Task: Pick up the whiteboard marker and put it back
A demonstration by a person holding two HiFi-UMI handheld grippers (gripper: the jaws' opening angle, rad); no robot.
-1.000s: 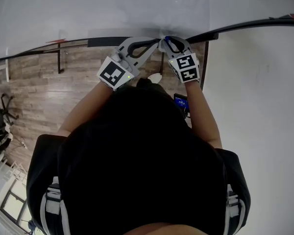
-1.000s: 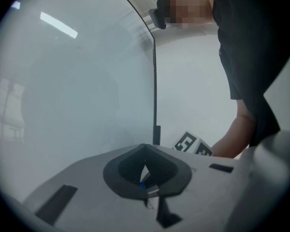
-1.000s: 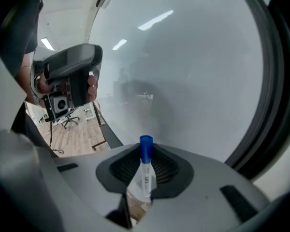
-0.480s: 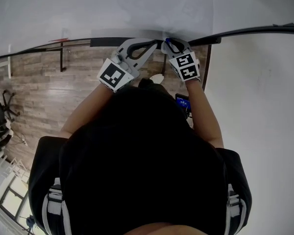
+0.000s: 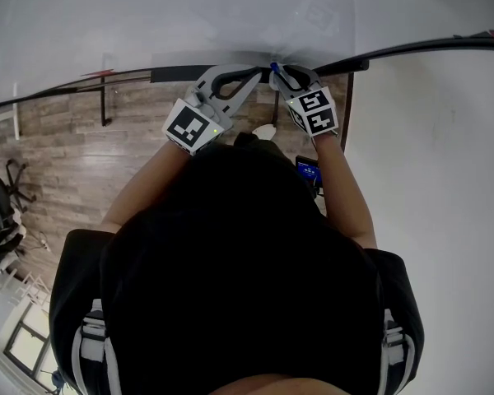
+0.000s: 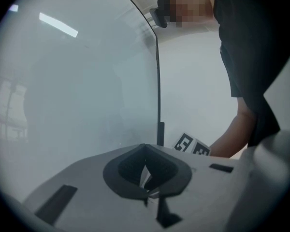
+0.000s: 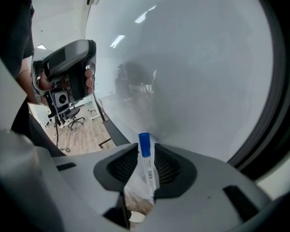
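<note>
Head view, from above the person in the black top (image 5: 239, 278): both arms reach toward 12 o'clock, where a whiteboard (image 5: 189, 15) meets its dark ledge (image 5: 177, 72). The left gripper (image 5: 262, 73) lies nearly level along that ledge, its marker cube (image 5: 189, 124) toward 10 o'clock. The right gripper (image 5: 280, 72) comes in just beside it at 1 o'clock, tipped downward. The two sets of tips sit close together at the foot of the board. The whiteboard marker (image 5: 273, 67) shows here only as a blue cap right at the right gripper's tips.

The right gripper view gives the clearest look. The whiteboard marker (image 7: 148, 173) stands between the jaws of the right gripper (image 7: 146, 151). Its white barrel runs down toward 6 o'clock and its blue cap pokes up past the pads toward the whiteboard (image 7: 198, 71). Those jaws have just been opening. The pads now seem to stand slightly off the barrel rather than pinching it, so the marker sits loose between them. I cannot tell whether its lower end rests on the ledge. At 10 o'clock a hand holds the left gripper (image 7: 67, 76) near the board, with wooden floor (image 7: 82, 134) and an office chair (image 7: 72, 116) beyond.

In the left gripper view the left gripper (image 6: 145, 149) has its pads closed tip to tip with nothing between them. The whiteboard (image 6: 77, 81) fills 9 to 12 o'clock, and the right gripper's cube (image 6: 192, 145) peeks in at 4 o'clock.
</note>
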